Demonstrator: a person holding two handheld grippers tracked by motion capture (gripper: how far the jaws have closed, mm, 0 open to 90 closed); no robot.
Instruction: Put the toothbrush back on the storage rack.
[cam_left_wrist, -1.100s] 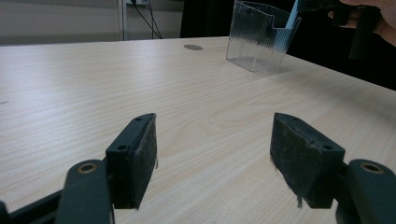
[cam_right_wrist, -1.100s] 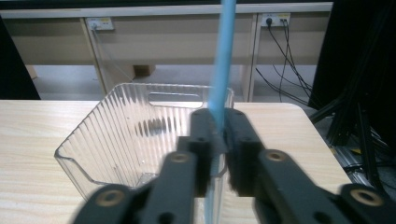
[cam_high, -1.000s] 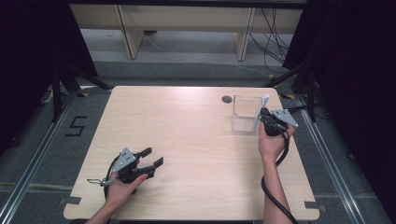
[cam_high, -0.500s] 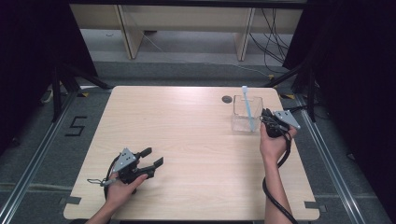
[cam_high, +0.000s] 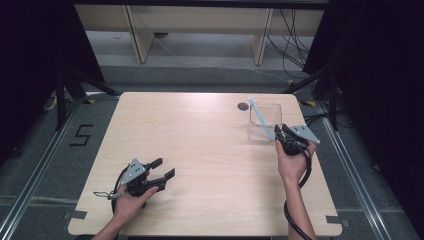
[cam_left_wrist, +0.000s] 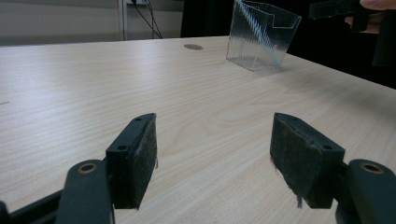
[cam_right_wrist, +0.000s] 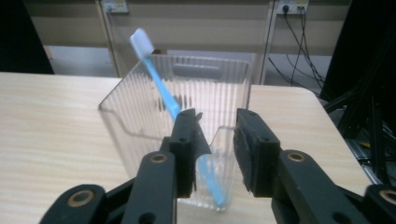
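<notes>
Right hand-held gripper (cam_right_wrist: 215, 140) is hovering just before the ribbed clear container (cam_right_wrist: 140, 116), jaws parted a little and gripping nothing; a blue toothbrush (cam_right_wrist: 161, 86) is leaning inside the container, bristle head up above the rim, foot in a bottom corner. Left hand-held gripper (cam_left_wrist: 215, 156) is resting wide open and empty, well apart on the tabletop (cam_high: 200, 140). Likely risk: a jaw is sitting close enough to nudge the light container, toppling it or tipping the toothbrush out.

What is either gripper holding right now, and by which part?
Nothing is held. The left gripper is open over bare table. The right gripper is open beside the clear cup; the toothbrush leans inside it.
</notes>
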